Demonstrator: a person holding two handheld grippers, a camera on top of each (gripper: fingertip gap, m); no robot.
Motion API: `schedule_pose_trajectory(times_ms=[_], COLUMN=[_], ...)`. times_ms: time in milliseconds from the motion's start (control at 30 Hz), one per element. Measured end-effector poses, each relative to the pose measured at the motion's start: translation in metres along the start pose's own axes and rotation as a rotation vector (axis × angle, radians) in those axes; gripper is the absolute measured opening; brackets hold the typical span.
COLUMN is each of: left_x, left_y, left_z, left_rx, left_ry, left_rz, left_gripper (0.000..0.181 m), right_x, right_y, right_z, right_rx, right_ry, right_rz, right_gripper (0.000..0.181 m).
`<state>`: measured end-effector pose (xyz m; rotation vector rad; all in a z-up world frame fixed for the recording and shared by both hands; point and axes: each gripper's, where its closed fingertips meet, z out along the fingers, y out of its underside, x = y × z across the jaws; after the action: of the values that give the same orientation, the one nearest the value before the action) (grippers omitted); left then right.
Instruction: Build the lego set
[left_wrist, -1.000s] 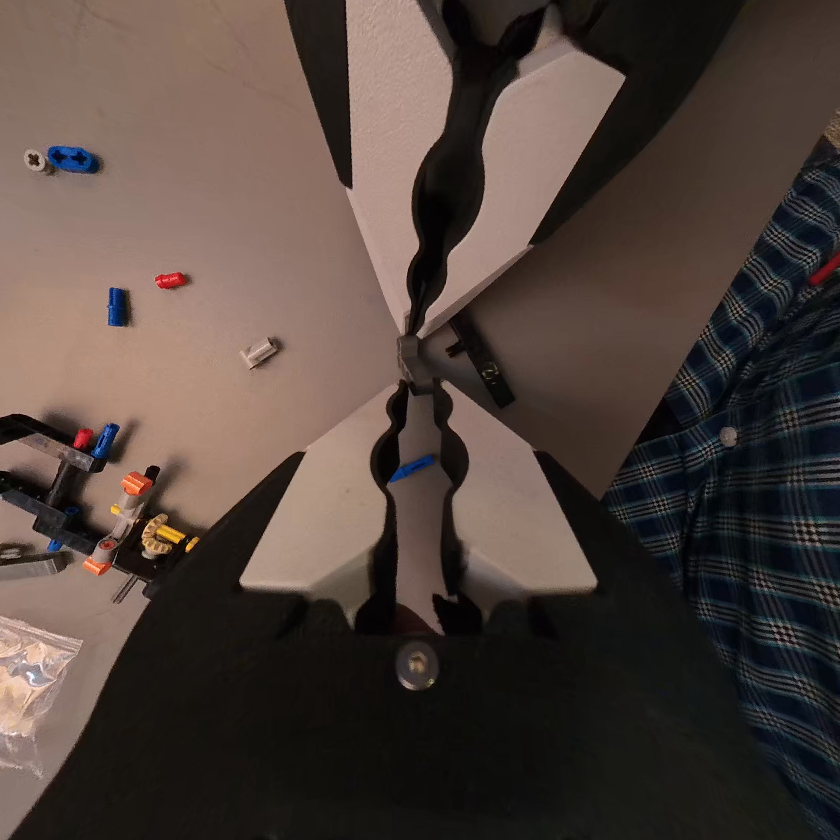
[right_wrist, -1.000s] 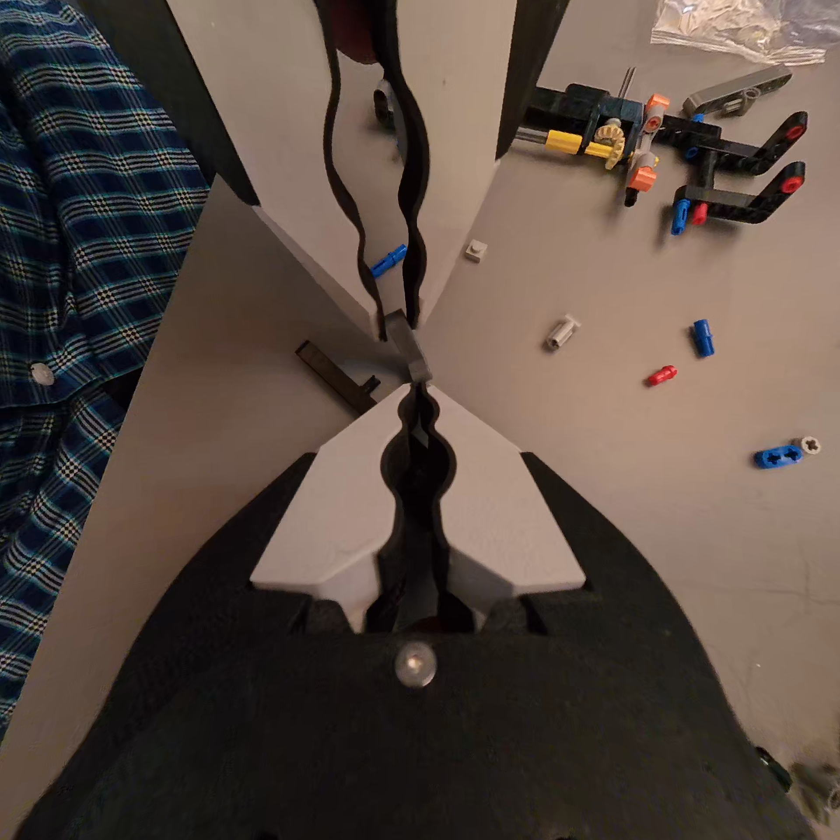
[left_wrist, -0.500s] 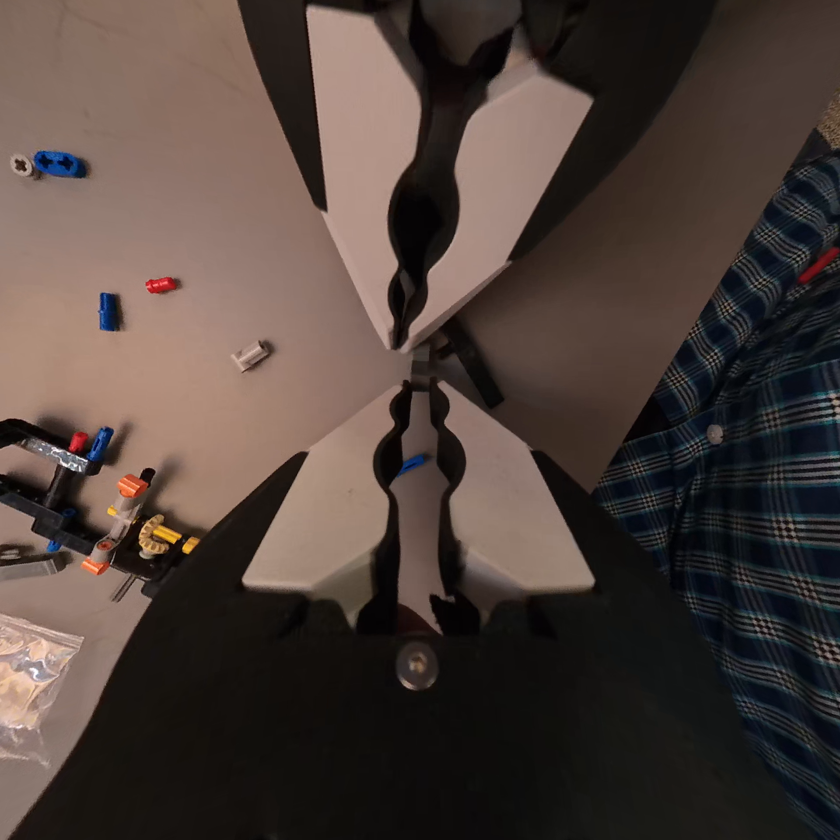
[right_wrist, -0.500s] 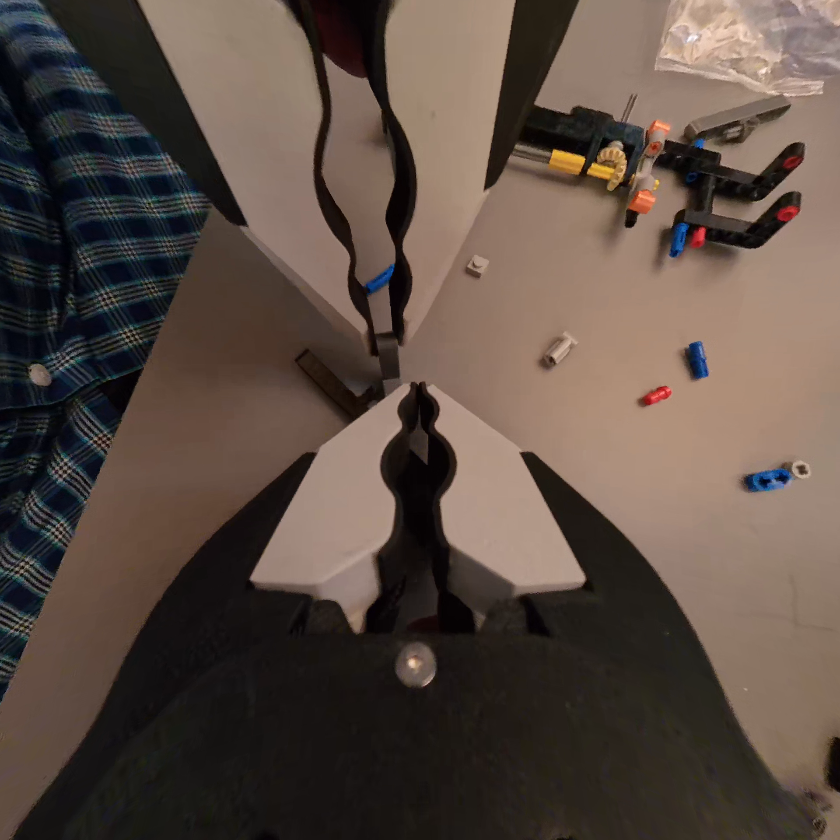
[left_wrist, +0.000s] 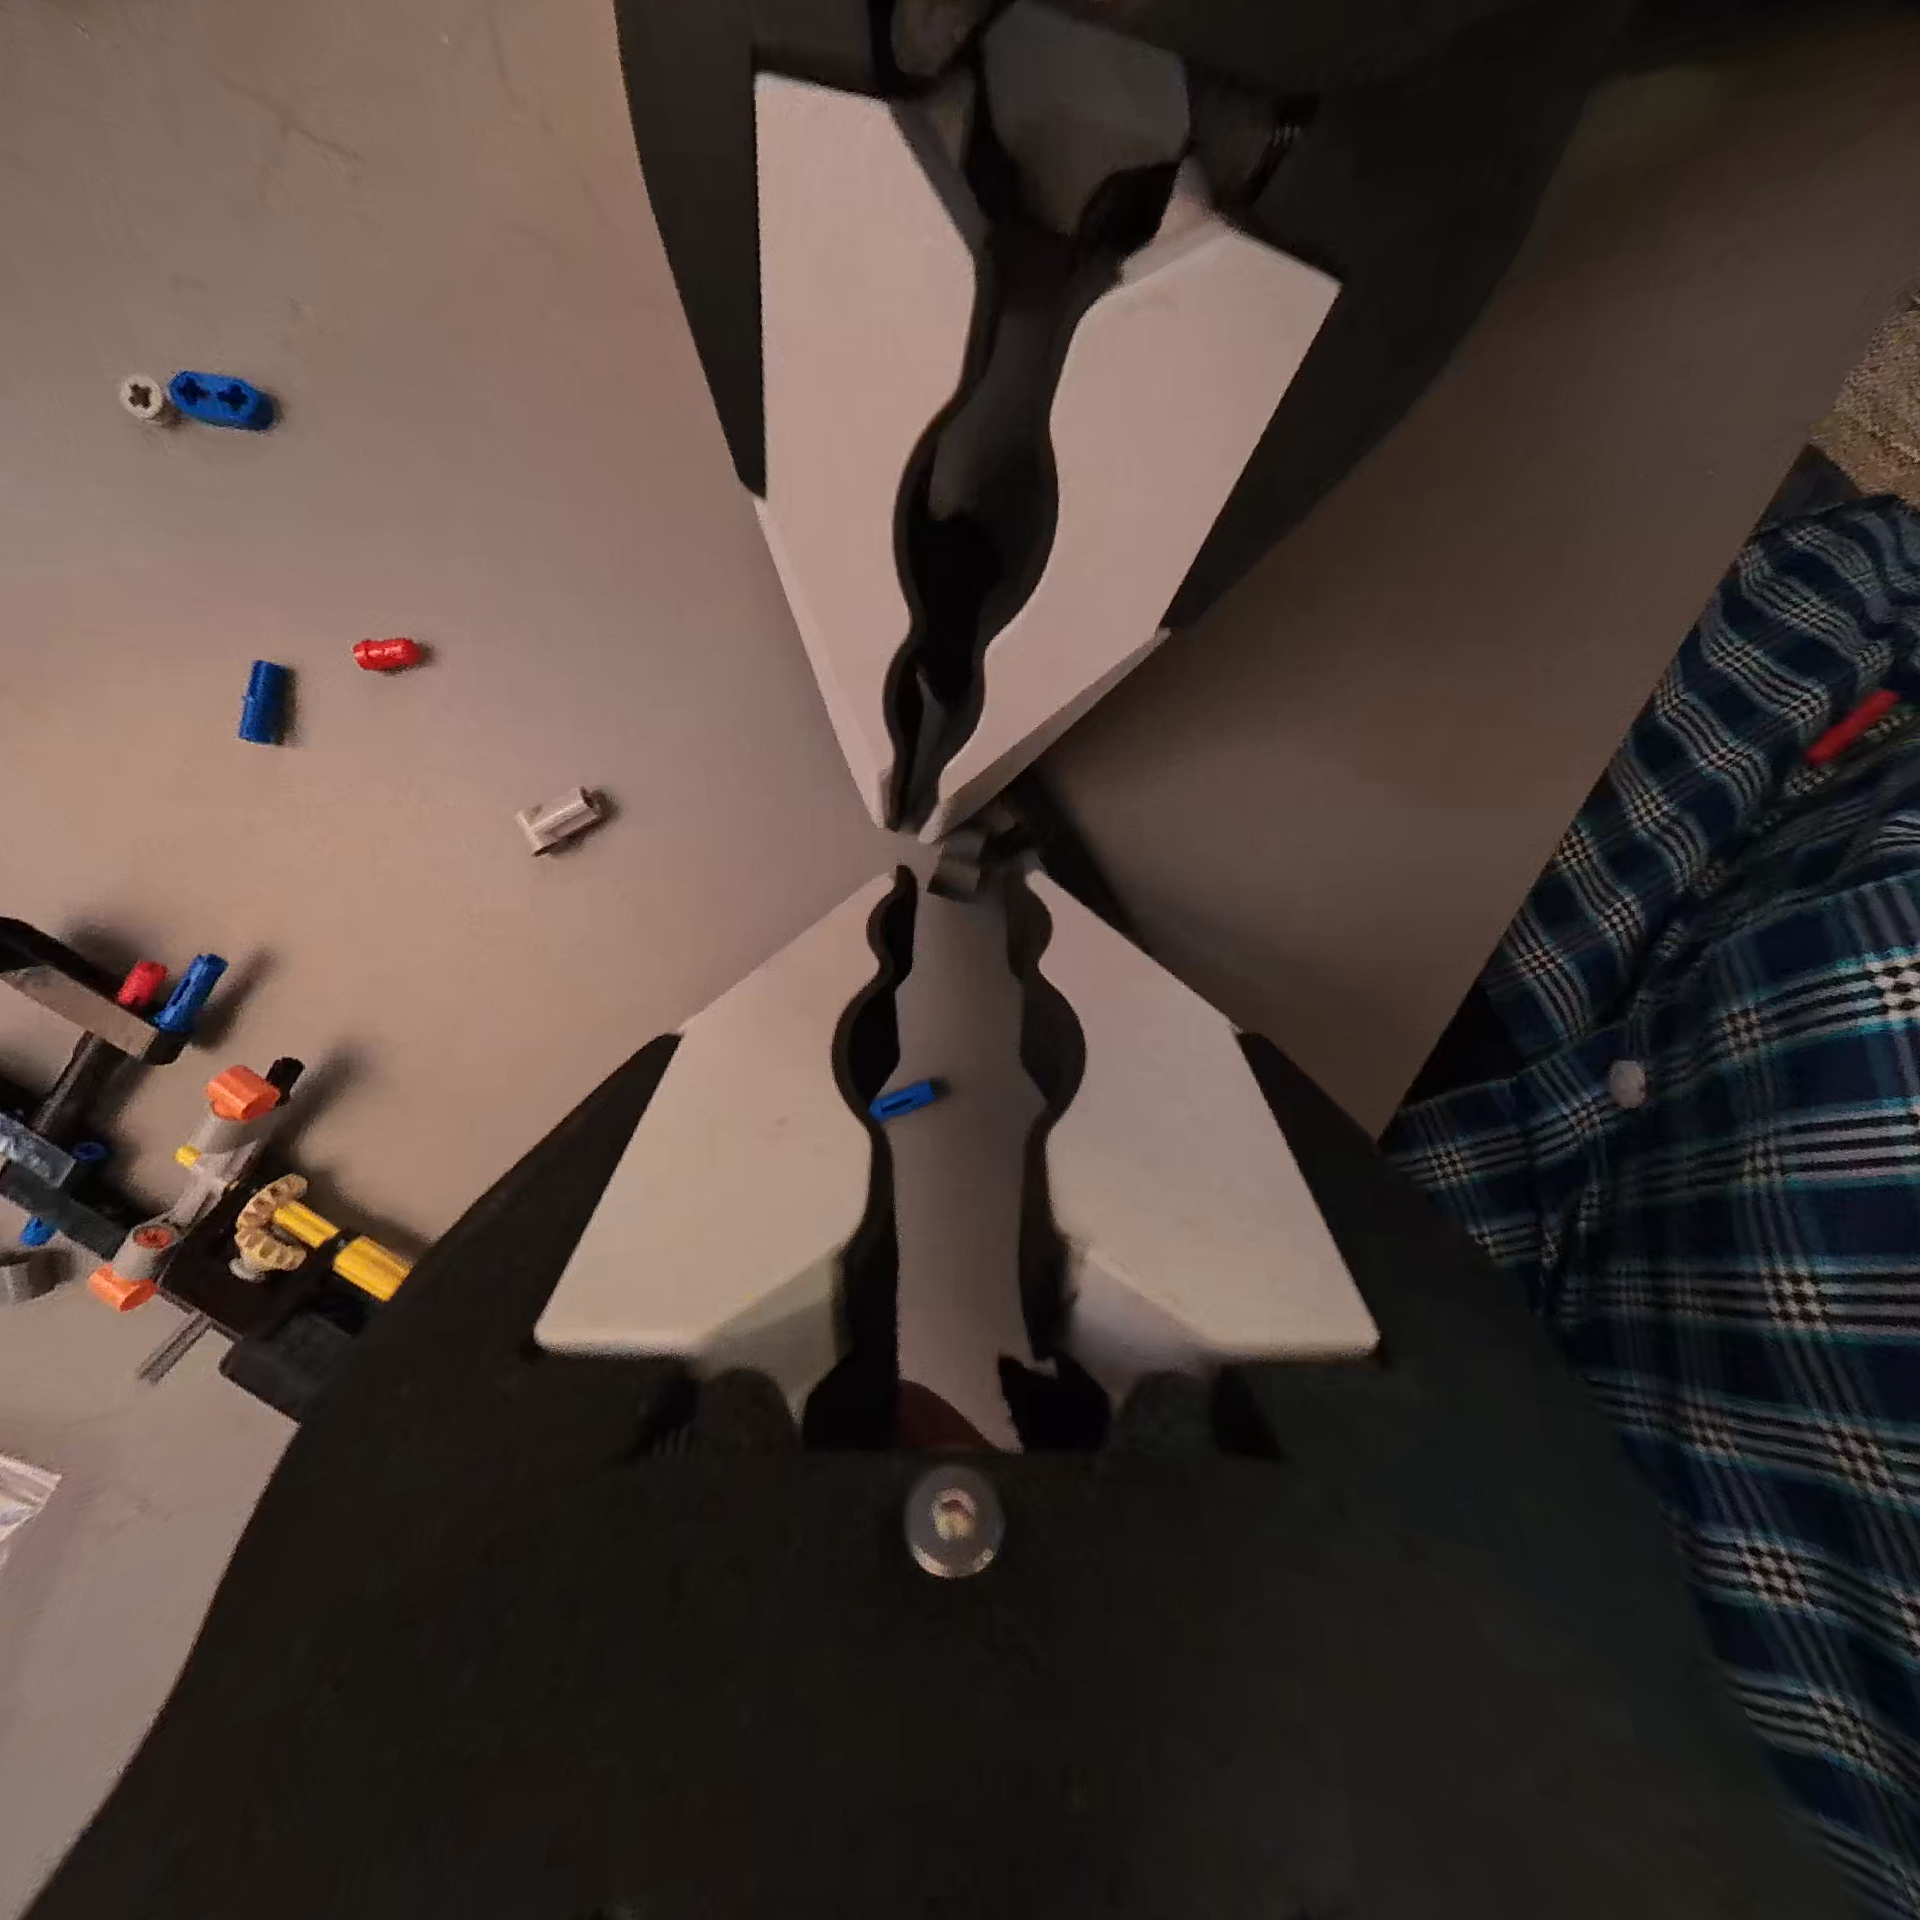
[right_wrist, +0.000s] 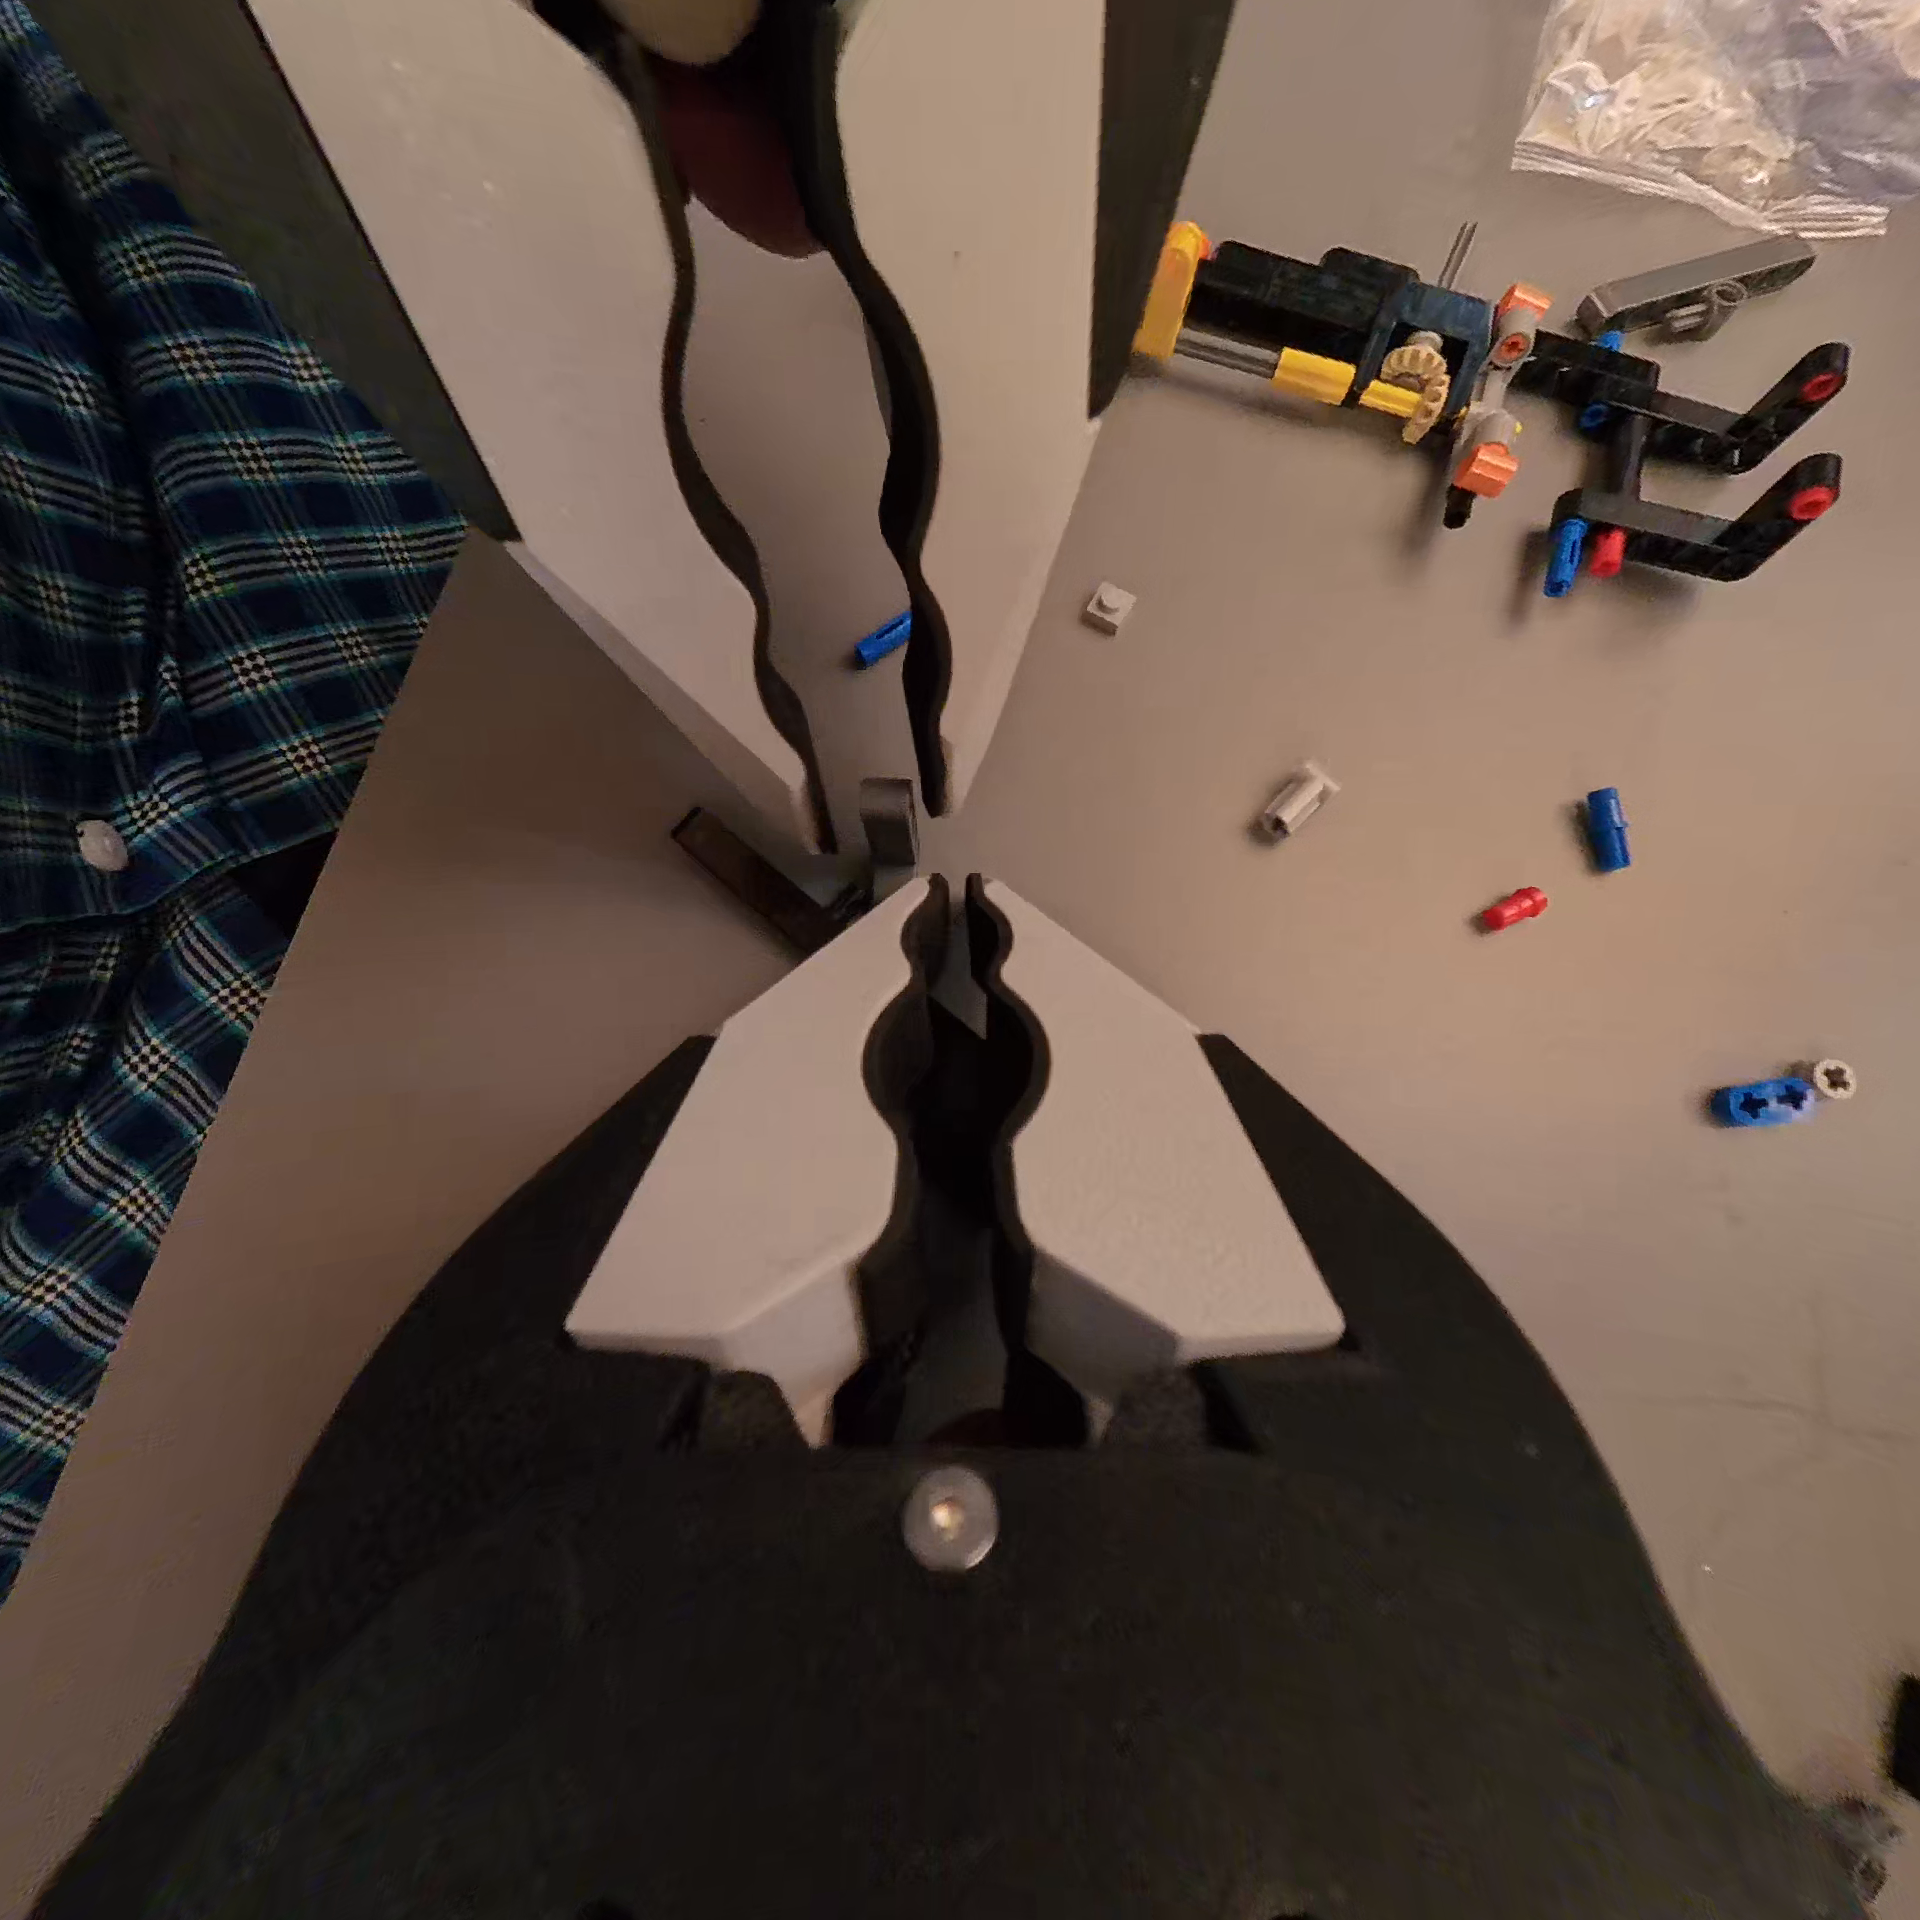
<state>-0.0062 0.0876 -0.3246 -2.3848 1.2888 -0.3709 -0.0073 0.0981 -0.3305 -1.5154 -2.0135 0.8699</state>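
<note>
Just a plain grey-beige table (left_wrist: 436, 208), smooth and matte, filling most of both views. Lighting's dim and warm, with soft shadows pooling across the surface. Off the table's edge there's a small patch of what looks like speckled carpet (left_wrist: 1886, 416) in the top right corner of the left wrist view. Can't see any walls or windows.

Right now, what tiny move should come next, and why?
Probably close the left gripper on the grey piece. The piece sits at its tips, its jaws show a gap, and the right gripper, jaws nearly shut, looks clear of it.
</note>
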Motion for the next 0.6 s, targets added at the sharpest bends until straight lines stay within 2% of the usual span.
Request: schedule_pose_trajectory(times_ms=[167, 333, 600], left_x=[0.001, -0.001, 0.000], left_y=[0.000, -0.003, -0.004], left_z=[0.000, 0.000, 0.000], left_rx=[0.033, 0.070, 0.090], left_ry=[-0.021, -0.044, -0.074], left_rz=[0.039, 0.043, -0.030], left_gripper=[0.017, 0.006, 0.006], right_x=[-0.001, -0.011, -0.016], right_y=[0.003, 0.009, 0.010], right_z=[-0.011, -0.016, -0.009], right_rx=[-0.001, -0.014, -0.031], right_ry=[0.001, -0.042, -0.032], right_rz=[-0.004, -0.046, -0.087], right_gripper=[0.008, 0.017, 0.013])
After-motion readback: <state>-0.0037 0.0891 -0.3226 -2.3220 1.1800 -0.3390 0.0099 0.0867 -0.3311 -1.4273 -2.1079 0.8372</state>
